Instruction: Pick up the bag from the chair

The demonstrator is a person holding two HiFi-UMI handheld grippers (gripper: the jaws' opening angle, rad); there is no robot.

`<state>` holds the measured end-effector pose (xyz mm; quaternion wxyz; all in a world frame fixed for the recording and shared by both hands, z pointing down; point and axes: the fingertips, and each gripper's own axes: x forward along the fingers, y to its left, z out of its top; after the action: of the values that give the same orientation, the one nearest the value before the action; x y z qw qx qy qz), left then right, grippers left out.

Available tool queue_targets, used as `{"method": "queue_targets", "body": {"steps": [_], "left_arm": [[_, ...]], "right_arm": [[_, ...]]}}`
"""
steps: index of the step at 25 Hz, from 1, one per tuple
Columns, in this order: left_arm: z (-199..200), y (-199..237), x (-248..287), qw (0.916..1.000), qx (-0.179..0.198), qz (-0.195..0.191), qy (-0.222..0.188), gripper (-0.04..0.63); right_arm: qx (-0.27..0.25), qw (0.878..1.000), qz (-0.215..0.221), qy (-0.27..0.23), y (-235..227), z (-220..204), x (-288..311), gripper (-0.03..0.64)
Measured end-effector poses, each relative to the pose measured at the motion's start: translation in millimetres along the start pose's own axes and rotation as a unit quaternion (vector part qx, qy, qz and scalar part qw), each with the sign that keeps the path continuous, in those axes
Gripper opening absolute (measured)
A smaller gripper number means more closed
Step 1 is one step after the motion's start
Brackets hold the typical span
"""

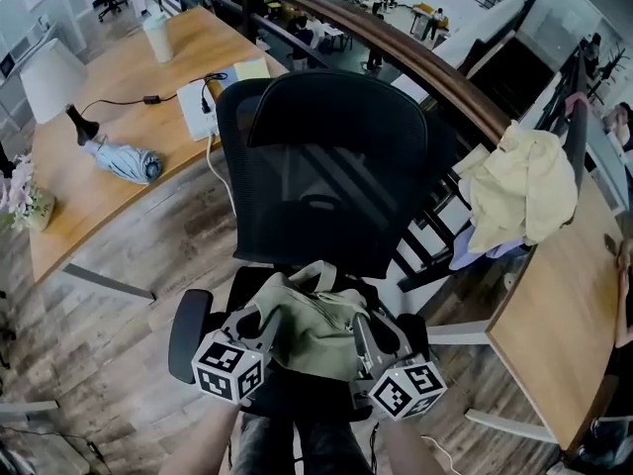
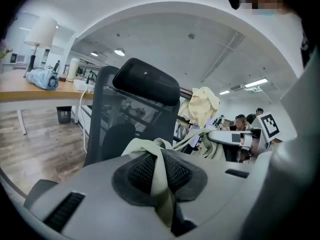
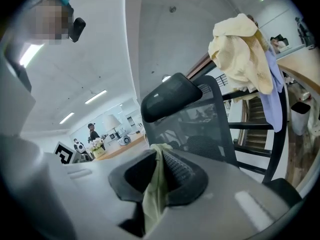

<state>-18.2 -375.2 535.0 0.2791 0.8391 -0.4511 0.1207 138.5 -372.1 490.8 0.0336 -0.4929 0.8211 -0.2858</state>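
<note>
Location: I have the olive bag slung between both grippers, in front of the backrest of the black chair and over its seat. Whether its underside is clear of the seat I cannot tell.
Left gripper: clenched on a fold of the bag's cloth, the strip running straight between the pads.
Right gripper: clamped on another fold of the same cloth, pinched thin.
Handling: soft, limp fabric that sags in the middle. It looks light to me and not fragile, but thin pinches could creep out if I jerk.
Hold points: the gathered cloth at the top on either side, as now. A strap or thick seam would be safer.
Obstacles: the backrest just behind the bag and the armrest beside the left gripper. Loose straps might snag on either.
Surroundings: a yellow garment draped at the right, and a wooden surface at the left carrying a folded umbrella and a lamp, all well apart.
</note>
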Motion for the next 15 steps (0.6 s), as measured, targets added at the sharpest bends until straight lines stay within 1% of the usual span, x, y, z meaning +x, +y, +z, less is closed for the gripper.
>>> {"method": "queue_targets", "body": {"steps": [5,15], "left_arm": [[27.7,-10.4,-14.0,0.9996,0.026,-0.002,-0.008,0.020],[61.9,-21.7,-31.7,0.9991,0.031,-0.003,-0.029,0.020]], "right_arm": [[0.006,1.000,0.005,-0.016,16.4,22.7,-8.7,0.049],[0.009,0.999,0.017,-0.041,30.0,57.5,-16.7,0.049]]}}
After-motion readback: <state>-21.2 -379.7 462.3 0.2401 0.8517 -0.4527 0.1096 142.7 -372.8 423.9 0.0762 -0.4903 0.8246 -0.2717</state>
